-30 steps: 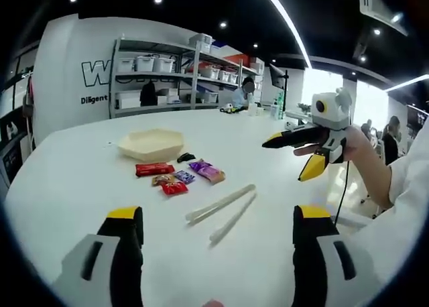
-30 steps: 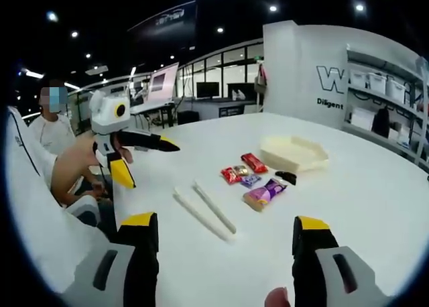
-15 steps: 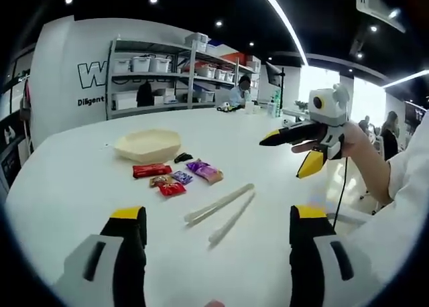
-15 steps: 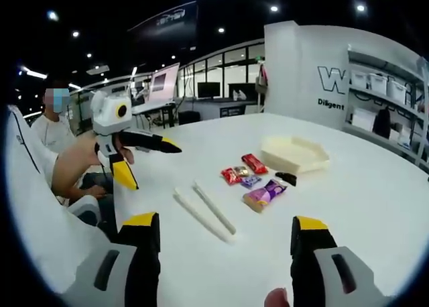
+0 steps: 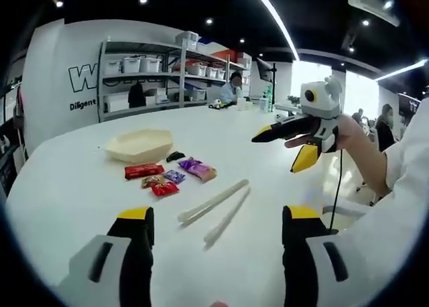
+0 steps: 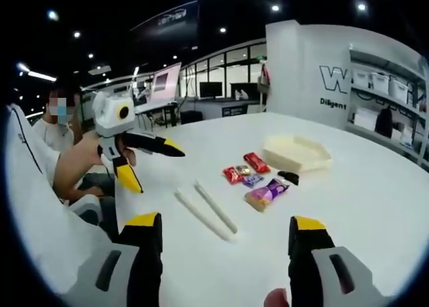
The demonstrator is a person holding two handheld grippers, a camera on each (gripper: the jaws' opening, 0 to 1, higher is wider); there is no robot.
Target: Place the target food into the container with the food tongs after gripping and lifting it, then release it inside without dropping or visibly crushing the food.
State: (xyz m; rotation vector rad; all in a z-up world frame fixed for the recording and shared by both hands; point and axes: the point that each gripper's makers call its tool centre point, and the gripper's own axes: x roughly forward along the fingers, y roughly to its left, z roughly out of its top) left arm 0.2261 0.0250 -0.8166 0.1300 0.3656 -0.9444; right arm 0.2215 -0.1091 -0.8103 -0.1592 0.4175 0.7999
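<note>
Table: your white round table [image 5: 80, 193] carries everything.
Container: a cream tray [image 5: 139, 145] sits farthest from you.
Food: wrapped snacks [image 5: 167, 177] lie beside it.
Tongs: pale food tongs [image 5: 214, 210] lie nearest you.

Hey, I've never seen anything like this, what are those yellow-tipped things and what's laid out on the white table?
They are two hand-held grippers; a person holds one in each hand, and each carries a camera looking along its own jaws. In the left gripper view, the left gripper is open at the bottom, and the right gripper hangs open over the table. The right gripper view looks back the other way. On the table lie pale food tongs, several wrapped snacks and a shallow cream container. Neither gripper holds anything.
</note>
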